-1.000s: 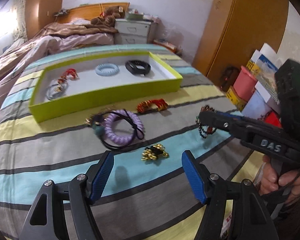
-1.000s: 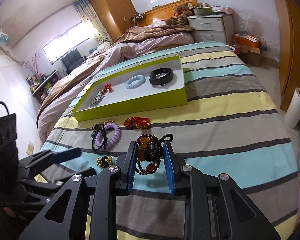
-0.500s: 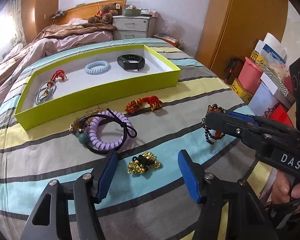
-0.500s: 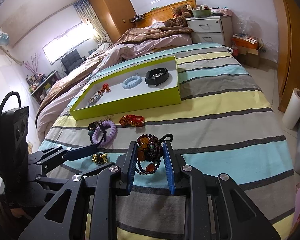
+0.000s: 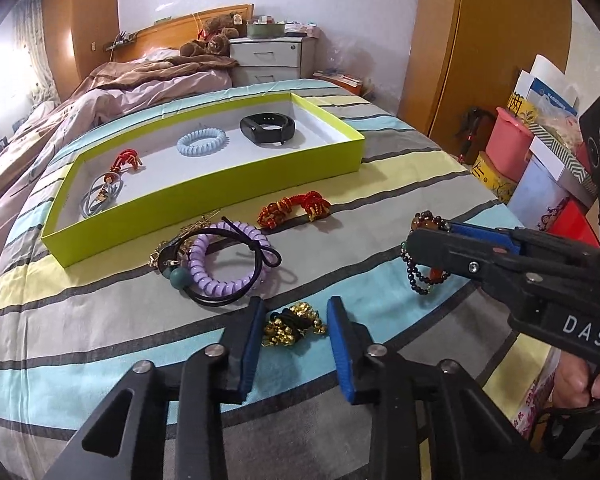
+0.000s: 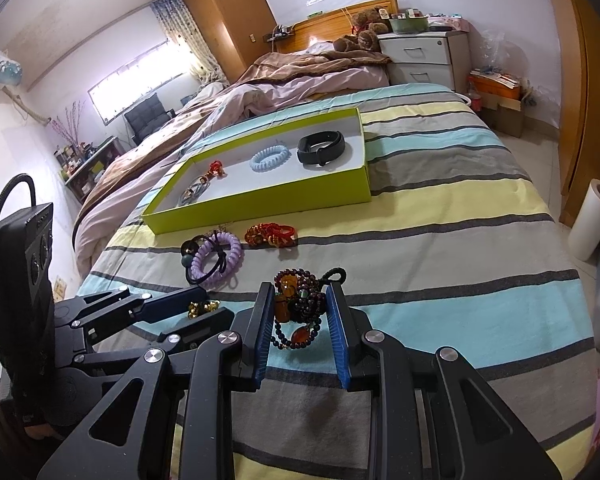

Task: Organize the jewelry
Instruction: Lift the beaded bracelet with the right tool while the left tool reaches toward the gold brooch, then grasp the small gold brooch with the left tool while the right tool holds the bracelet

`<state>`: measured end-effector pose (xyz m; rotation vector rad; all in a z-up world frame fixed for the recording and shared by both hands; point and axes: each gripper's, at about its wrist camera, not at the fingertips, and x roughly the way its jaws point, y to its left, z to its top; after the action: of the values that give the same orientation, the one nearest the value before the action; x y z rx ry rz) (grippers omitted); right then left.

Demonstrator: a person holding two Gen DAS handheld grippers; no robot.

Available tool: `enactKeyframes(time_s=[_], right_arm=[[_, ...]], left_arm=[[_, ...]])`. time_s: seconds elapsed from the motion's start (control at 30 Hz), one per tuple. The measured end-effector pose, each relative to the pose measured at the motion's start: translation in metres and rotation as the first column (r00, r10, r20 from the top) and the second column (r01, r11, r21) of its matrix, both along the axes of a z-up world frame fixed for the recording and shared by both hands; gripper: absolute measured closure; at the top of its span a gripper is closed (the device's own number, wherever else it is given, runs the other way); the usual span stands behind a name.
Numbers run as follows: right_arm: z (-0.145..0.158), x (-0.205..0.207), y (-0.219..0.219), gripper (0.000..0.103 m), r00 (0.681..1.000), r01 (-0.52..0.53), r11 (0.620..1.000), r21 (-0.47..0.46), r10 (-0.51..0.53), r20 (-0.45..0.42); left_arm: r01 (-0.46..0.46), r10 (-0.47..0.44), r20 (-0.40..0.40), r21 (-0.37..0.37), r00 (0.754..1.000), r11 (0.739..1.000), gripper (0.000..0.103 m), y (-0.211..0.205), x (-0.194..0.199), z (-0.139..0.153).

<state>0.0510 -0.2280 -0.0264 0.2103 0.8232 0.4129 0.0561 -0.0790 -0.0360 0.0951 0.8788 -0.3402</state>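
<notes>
A: A bedroom, with a bed under a striped bedspread in grey, yellow and pale blue. What is lying on it?

B: A shallow lime-green tray sits across the spread. Inside it lie a black band, a pale blue coil tie, a small red knotted piece and a silvery piece at the left end.

A: And outside the tray?

B: Just in front of its near wall, a purple coil tie tangled with a black cord and a teal bead, and beside that a red and gold bracelet.

A: The left claw?

B: Its jaws are closing around a gold bead cluster resting on a blue stripe. The cluster sits between the blue pads, with a small gap visible on each side.

A: The right claw?

B: It is pinching a dark bead bracelet with amber stones; the beads bunch between both pads and loop out in front and below. In the left view the bracelet shows at that claw's tip, low over the spread.
</notes>
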Motion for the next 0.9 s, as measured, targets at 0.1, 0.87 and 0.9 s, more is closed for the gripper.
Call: enactKeyframes(time_s=[0.1,0.87,0.9], right_arm=[[0.0,0.0,0.001,0.076,1.0,0.002,1.0,-0.002,-0.002,0.0],[0.006,-0.008,0.0,0.076,1.0,0.024,1.0,-0.006,-0.024,0.011],[0.006,-0.007,0.0,0.076,1.0,0.024,1.0,-0.005,-0.024,0.01]], left_arm=[[0.004,-0.004,0.002,-0.016,1.0,1.0,0.075,0.002,-0.002,0.001],[0.021,-0.021,0.0,-0.02,1.0,1.0,0.082,0.003,-0.009,0.0],[0.021,-0.021,0.0,-0.022,1.0,1.0,0.082,0.003,-0.009,0.0]])
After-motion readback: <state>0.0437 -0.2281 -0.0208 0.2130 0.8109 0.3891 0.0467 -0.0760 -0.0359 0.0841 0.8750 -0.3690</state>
